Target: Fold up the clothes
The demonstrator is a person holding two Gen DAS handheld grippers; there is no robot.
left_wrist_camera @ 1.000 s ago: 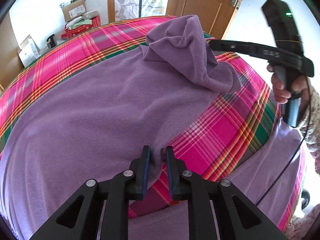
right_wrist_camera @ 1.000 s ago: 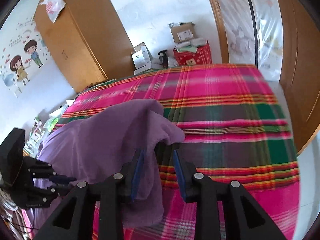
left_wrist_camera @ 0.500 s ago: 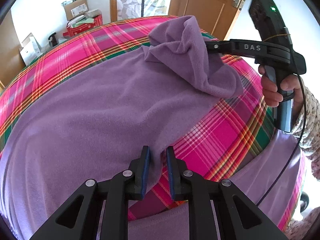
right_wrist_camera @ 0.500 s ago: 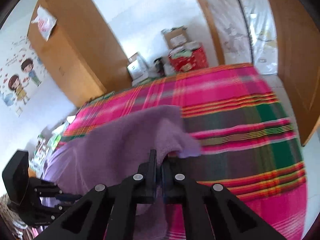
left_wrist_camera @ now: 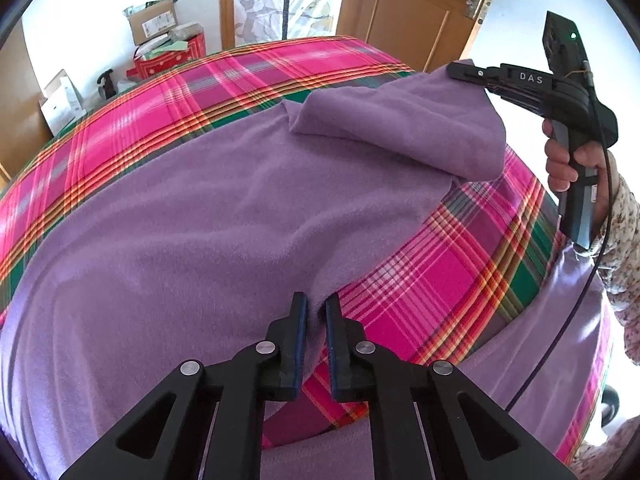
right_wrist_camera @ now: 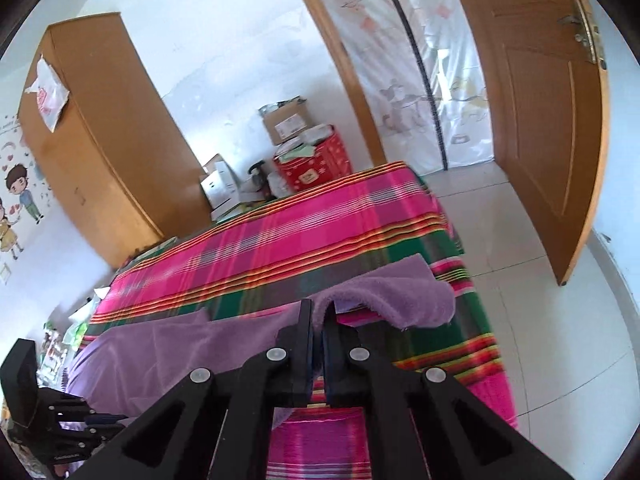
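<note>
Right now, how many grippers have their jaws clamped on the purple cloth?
2. The left gripper pinches the purple cloth's near edge; the right gripper holds a far corner lifted above the plaid bedspread. No others in view.

Both grippers pinched tight on cloth.
Left gripper (left_wrist_camera: 316,308) low and level; right gripper (right_wrist_camera: 318,312) raised, gripped by a hand (left_wrist_camera: 568,160).

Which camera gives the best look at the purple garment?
The left wrist view: the purple garment spreads across the plaid bed cover, with the right claw lifting one corner. The right wrist view shows only that pinched corner and a foreshortened strip.
</note>
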